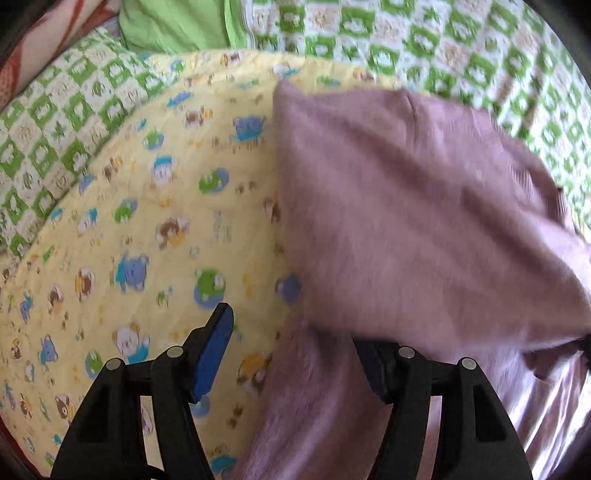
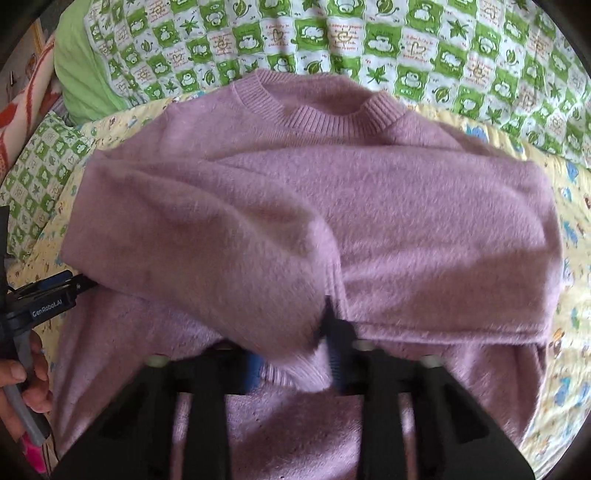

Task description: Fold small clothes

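My right gripper (image 2: 295, 373) pinches a sleeve cuff of the pink sweater (image 2: 369, 221); my left gripper (image 1: 291, 350) stands wide, clamping nothing, over the yellow quilt (image 1: 147, 221).

free: your left side, bare yellow quilt (image 1: 122, 206) | blocked: your right, piled pink sweater (image 2: 369, 206) | far edge: green pillow (image 1: 173, 26) bounds the quilt
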Demonstrator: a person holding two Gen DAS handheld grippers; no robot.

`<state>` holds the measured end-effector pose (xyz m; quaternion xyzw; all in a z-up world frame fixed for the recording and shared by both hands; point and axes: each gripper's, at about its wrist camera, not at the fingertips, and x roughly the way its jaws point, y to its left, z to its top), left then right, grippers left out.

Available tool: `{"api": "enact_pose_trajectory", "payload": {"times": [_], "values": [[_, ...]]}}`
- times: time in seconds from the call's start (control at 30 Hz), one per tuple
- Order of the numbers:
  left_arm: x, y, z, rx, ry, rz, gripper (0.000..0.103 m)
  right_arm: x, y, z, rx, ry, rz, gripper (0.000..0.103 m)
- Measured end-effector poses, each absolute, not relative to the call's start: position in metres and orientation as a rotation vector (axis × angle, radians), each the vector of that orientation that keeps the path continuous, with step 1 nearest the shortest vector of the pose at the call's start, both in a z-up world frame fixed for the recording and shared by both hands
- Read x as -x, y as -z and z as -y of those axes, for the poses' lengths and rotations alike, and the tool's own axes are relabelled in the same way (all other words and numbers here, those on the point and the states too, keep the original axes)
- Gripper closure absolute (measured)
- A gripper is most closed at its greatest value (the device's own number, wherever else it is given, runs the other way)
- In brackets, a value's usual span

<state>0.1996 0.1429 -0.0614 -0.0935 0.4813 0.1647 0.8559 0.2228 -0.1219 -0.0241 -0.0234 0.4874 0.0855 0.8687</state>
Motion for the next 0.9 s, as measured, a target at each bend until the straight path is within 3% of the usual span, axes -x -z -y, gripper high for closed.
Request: {"api": "enact_pose_trajectory", "payload": {"times": [0.13, 0.27, 0.33, 0.47, 0.63, 0.87, 0.9], "values": [[-0.219, 0.054, -0.153, 0.223, -0.429, -0.991, 0.037, -0.229, -0.021, 0.133, 0.124, -0.142, -0.878, 0.095], [-0.225, 0.051, -0.166, 0.333, -0.402, -0.973, 0.036, -0.218, -0.092, 0.154, 0.247, -0.051, -0.613, 0.096], [-0.226, 0.052, -0.161, 0.304, -0.413, -0.97, 0.037, -0.213, -0.098, 0.159, 0.327, -0.018, -0.563, 0.096], [-0.221, 0.064, -0.159, 0.332, -0.422, -1.011, 0.044, -0.209, -0.043, 0.162, 0.545, 0.015, -0.606, 0.096], [-0.214, 0.071, -0.172, 0.38, -0.414, -1.011, 0.044, -0.206, 0.024, 0.183, 0.584, 0.012, -0.758, 0.096], [-0.212, 0.078, -0.185, 0.476, -0.432, -1.015, 0.045, -0.211, 0.022, 0.183, 0.566, 0.014, -0.755, 0.095], [-0.211, 0.079, -0.186, 0.486, -0.432, -1.014, 0.045, -0.213, 0.027, 0.183, 0.56, -0.002, -0.776, 0.09]]}}
